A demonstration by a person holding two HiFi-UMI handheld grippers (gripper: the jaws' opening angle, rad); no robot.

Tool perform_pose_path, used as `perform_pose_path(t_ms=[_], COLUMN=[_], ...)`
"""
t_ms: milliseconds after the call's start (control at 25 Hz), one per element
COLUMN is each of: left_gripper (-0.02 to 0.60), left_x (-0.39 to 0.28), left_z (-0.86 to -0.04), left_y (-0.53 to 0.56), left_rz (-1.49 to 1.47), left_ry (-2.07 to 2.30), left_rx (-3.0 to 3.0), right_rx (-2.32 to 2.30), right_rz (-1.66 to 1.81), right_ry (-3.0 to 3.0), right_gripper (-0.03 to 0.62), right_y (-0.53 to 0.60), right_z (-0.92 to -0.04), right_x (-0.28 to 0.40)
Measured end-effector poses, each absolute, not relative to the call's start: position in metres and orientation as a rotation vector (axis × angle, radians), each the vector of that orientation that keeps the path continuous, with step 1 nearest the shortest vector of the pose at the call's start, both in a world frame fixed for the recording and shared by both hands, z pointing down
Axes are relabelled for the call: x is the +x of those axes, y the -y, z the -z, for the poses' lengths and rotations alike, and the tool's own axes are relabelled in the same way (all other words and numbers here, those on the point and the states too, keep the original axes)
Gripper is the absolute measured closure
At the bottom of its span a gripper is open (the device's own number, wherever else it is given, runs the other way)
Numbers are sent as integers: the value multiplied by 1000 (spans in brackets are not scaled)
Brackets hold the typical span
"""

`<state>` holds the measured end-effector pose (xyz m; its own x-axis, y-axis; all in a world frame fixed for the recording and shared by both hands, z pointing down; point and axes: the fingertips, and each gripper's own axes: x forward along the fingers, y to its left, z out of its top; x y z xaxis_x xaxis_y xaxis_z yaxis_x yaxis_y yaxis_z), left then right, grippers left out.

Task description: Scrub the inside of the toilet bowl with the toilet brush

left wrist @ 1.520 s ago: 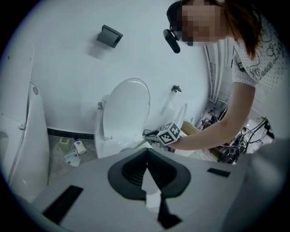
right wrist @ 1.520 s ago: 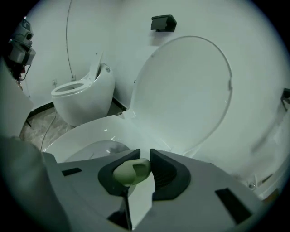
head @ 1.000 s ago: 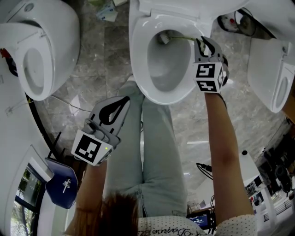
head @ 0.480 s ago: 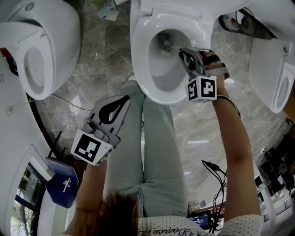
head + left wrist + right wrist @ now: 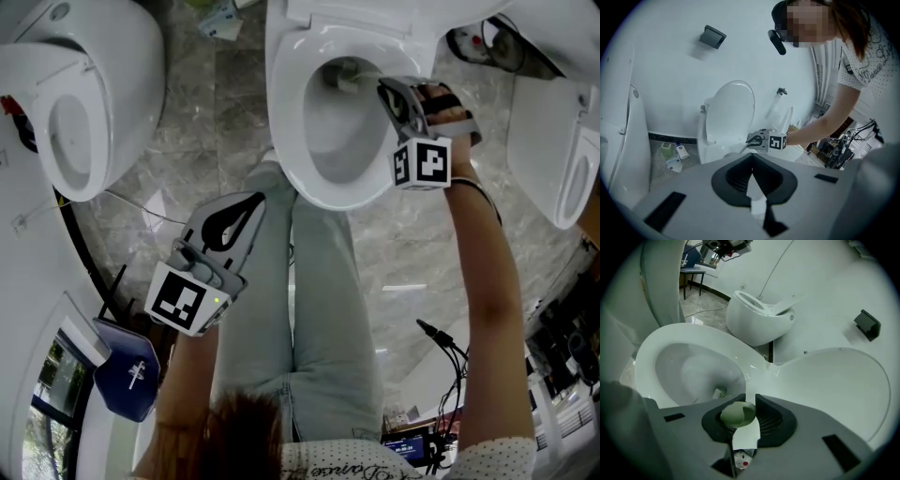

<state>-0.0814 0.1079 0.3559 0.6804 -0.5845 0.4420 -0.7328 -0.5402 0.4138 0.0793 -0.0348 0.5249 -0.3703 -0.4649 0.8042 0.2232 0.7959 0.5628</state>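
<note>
The white toilet bowl stands open at the top middle of the head view, its lid raised. My right gripper hangs over the bowl's right rim, shut on the toilet brush. The brush's green handle end sits between the jaws. Its head is down against the rear inner wall of the bowl, also seen low in the bowl as the brush head. My left gripper is held away over the person's thigh, shut with nothing in it; from there it looks at the toilet and the right gripper.
A second toilet stands to the left and a third toilet to the right. Bottles lie on the marble floor behind the bowl. The person's legs stand right before the bowl. Cables trail at the lower right.
The right gripper swung left and down over the bowl, then back up toward the rear, sweeping the brush head along the inner wall. The left gripper stayed still.
</note>
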Motion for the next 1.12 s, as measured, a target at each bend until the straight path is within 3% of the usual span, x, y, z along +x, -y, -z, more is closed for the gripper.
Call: perform_pose_path(t_ms=[400, 1120], left_gripper=[578, 578], left_x=[-86, -84], left_z=[-359, -355], left_y=[-109, -105], left_rz=[-360, -387], left_ry=[1016, 981], left_rx=[2294, 2321], right_rx=[187, 182], right_rz=[566, 383], right_ry=[1870, 2084], right_gripper=[516, 511], right_y=[-12, -101], right_z=[-532, -476], right_x=[94, 62])
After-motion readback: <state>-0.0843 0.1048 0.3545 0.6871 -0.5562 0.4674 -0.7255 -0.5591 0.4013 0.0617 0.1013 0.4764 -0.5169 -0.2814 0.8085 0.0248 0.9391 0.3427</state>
